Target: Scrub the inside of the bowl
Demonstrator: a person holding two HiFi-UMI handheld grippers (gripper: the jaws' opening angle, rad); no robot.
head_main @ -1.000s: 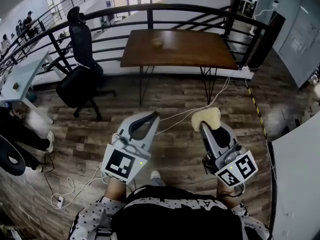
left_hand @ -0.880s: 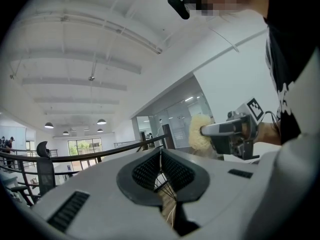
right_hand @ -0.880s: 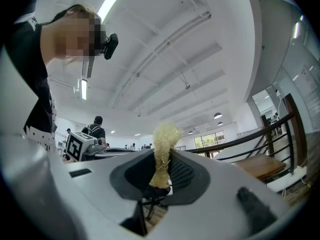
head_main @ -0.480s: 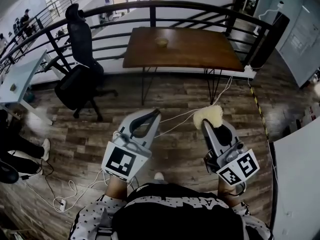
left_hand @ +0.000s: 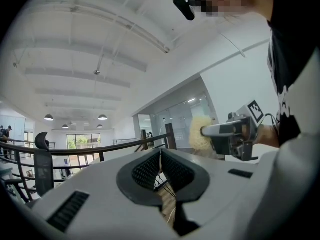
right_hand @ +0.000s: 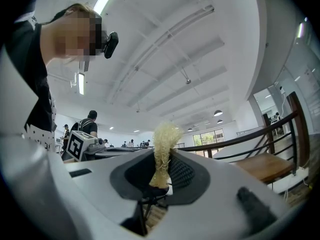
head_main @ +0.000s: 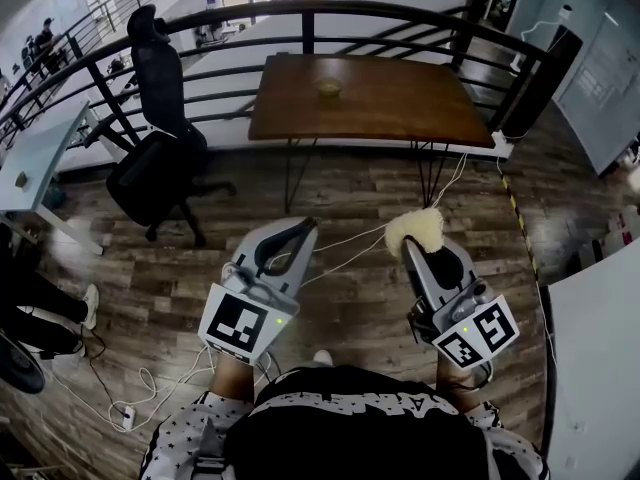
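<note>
The counter [head_main: 400, 98] has drawn a little nearer over the last second but still lies well ahead of both tools, so the person is probably still walking up to it and scrubbing has not begun. The left hand-held gripper [head_main: 303, 228] is carried low, its jaws closed on nothing. The right hand-held gripper [head_main: 413, 244] is clamped on a pale fibrous scrubber [head_main: 415, 230] that sticks out past its tips. The bowl [head_main: 328, 87] sits on the counter, far ahead of both, untouched.

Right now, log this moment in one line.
left gripper shut, empty | right gripper shut on scrubber | bowl on table, untouched
</note>
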